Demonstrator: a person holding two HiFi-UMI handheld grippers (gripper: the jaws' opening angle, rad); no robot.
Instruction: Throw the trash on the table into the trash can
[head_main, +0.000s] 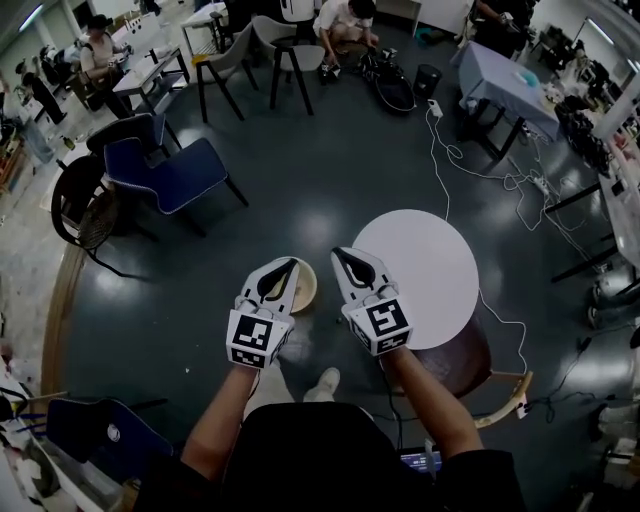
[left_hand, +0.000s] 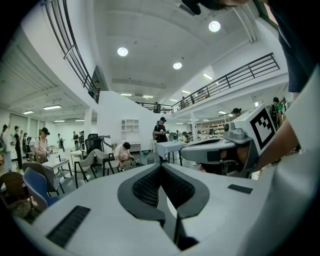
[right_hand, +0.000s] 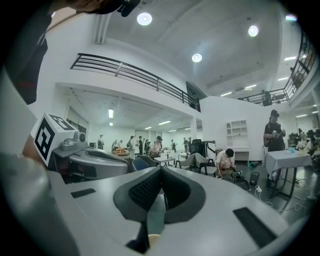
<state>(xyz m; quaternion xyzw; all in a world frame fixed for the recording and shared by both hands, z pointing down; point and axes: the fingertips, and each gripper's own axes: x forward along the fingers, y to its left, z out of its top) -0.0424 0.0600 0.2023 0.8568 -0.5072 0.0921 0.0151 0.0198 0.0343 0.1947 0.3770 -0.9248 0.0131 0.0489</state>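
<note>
Both grippers are held up side by side in front of me, pointing almost level into the room. My left gripper (head_main: 289, 264) (left_hand: 161, 167) has its jaws shut with nothing between them. My right gripper (head_main: 346, 254) (right_hand: 161, 169) is shut and empty too. The round white table (head_main: 425, 270) lies below and right of the right gripper, and I see no trash on its top. A round beige trash can (head_main: 305, 288) stands on the floor left of the table, partly hidden behind the left gripper.
Blue chairs (head_main: 170, 170) and a wicker chair (head_main: 85, 212) stand at the left. A wooden chair (head_main: 485, 372) sits under the table's near edge. White cables (head_main: 500, 182) run over the dark floor at the right. People sit and stand at the room's far end.
</note>
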